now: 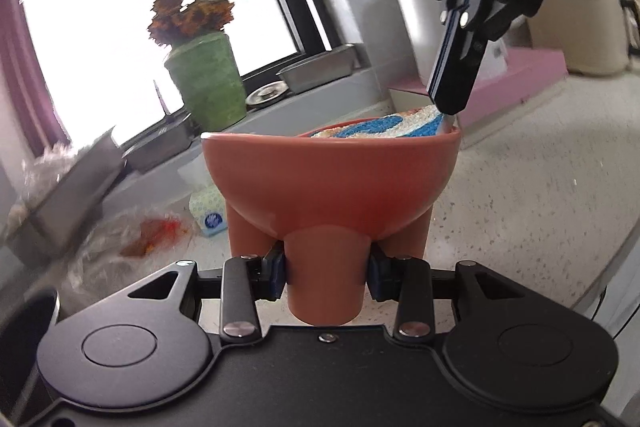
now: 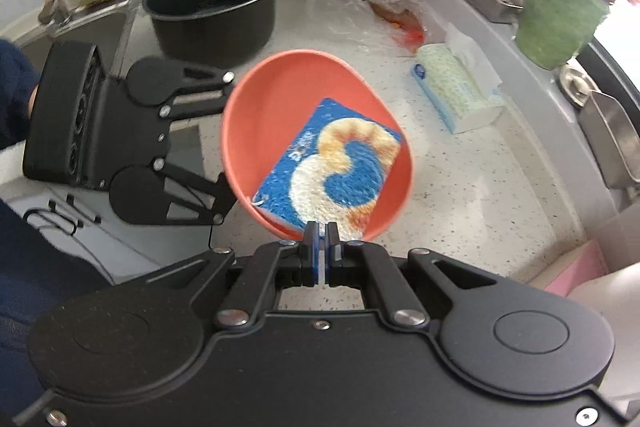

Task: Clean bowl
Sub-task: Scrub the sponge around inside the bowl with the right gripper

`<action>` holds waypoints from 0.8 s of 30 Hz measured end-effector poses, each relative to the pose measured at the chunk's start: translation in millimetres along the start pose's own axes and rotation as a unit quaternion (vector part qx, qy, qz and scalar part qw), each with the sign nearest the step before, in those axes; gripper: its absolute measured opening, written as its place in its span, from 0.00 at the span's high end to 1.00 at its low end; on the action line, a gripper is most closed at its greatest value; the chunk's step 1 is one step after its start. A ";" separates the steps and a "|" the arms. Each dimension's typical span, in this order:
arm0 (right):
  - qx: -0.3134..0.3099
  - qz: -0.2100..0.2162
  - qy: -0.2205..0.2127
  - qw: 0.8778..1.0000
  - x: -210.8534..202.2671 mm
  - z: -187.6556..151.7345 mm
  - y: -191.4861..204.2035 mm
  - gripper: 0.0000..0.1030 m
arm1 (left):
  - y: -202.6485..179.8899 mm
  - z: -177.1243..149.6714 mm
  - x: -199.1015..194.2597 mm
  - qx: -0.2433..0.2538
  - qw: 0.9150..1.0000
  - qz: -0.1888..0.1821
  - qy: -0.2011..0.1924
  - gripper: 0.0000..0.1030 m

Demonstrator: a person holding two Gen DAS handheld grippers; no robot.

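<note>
Pads of the left hand-held gripper clamp one stubby leg of the terracotta bowl, holding it tilted above the speckled bench. The right hand-held gripper is closed on the edge of a blue, white and orange sponge cloth, which lies inside the bowl against its far wall. Beyond the bowl stand a black pot, a tissue pack and a green flowerpot on the sill.
</note>
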State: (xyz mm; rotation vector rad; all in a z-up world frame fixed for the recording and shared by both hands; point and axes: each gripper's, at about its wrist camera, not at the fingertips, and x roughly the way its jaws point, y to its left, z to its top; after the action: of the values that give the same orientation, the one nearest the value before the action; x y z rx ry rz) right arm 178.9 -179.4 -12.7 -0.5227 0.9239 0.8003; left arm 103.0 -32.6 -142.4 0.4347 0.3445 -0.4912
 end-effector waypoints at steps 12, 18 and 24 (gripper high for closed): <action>0.329 0.064 -0.050 0.941 -9.4 -14.7 -52.7 0.28 | -8.2 -0.3 -4.4 -0.069 0.996 0.045 -0.021 0.64; 0.367 0.073 -0.065 0.925 -1.4 -5.8 -43.3 0.29 | -12.5 -0.6 -6.8 -0.062 0.996 0.059 -0.035 0.64; 0.333 0.055 -0.059 0.939 5.6 -0.3 -31.7 0.33 | -10.7 -2.3 -6.2 -0.060 0.995 0.065 -0.036 0.64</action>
State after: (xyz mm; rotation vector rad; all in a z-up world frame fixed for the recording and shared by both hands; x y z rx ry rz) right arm 205.9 -196.8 -15.6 0.1697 1.0483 0.5593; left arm 91.8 -37.7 -145.1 0.3203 0.2716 -0.3558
